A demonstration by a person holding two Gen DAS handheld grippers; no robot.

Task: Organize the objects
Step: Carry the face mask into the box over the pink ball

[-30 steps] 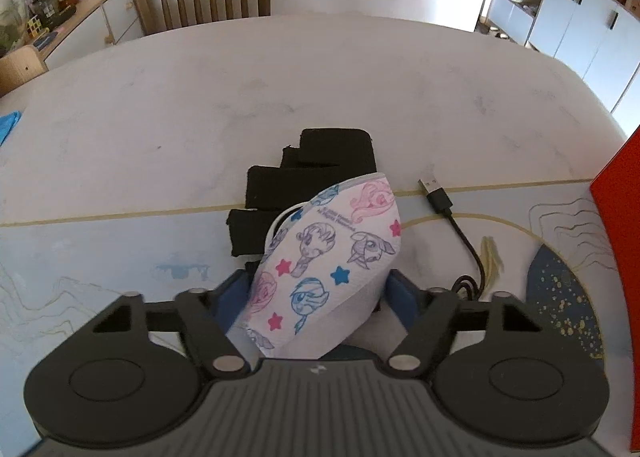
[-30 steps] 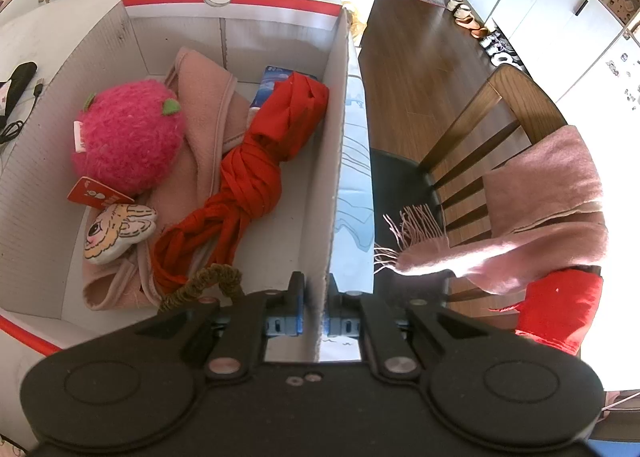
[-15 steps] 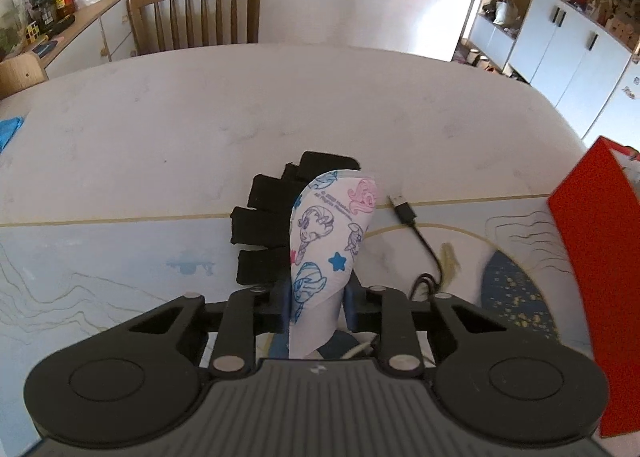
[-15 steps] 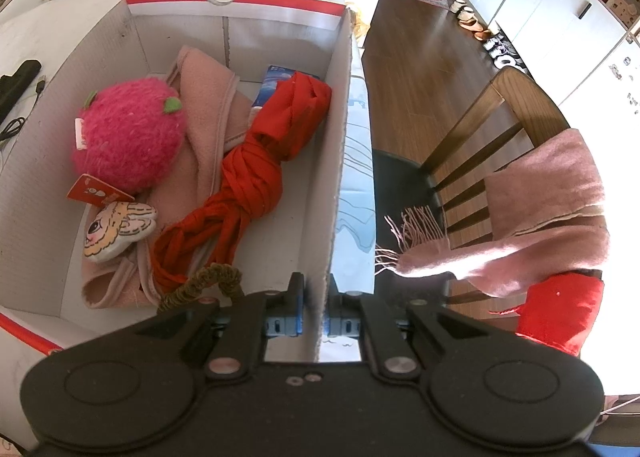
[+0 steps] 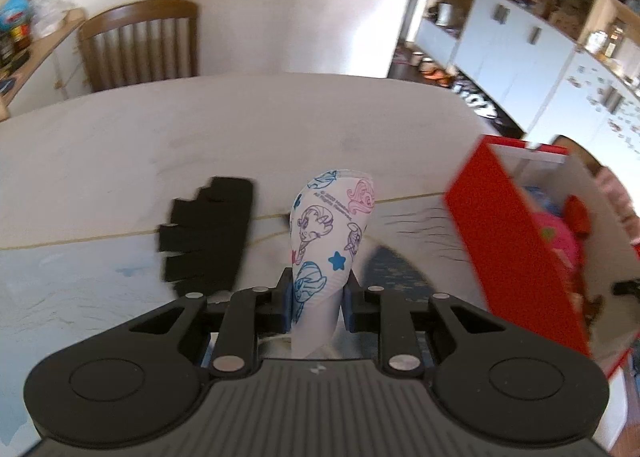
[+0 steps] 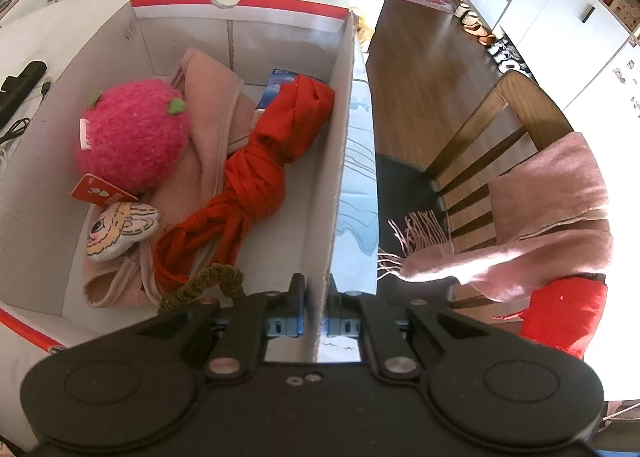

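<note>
Left hand-held gripper [image 5: 316,299]: pinching the printed face mask [image 5: 330,233], which stands folded between the pads, above the desk [image 5: 200,125].
Right hand-held gripper [image 6: 314,321]: pressed together on the right wall of the cardboard box [image 6: 340,161], steadying it.
Mask handling: probably very light, soft and floppy; it crumples, not fragile.
Where to hold: the folded middle seems safest; the ear loops could snag.
Black glove [image 5: 208,233]: lies on the desk, left of the mask.

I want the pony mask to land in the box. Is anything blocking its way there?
Nothing visible blocks it. The left gripper holds the mask up off the table, and the box stands open-topped to its right. Only the box's red side wall must be cleared.
</note>
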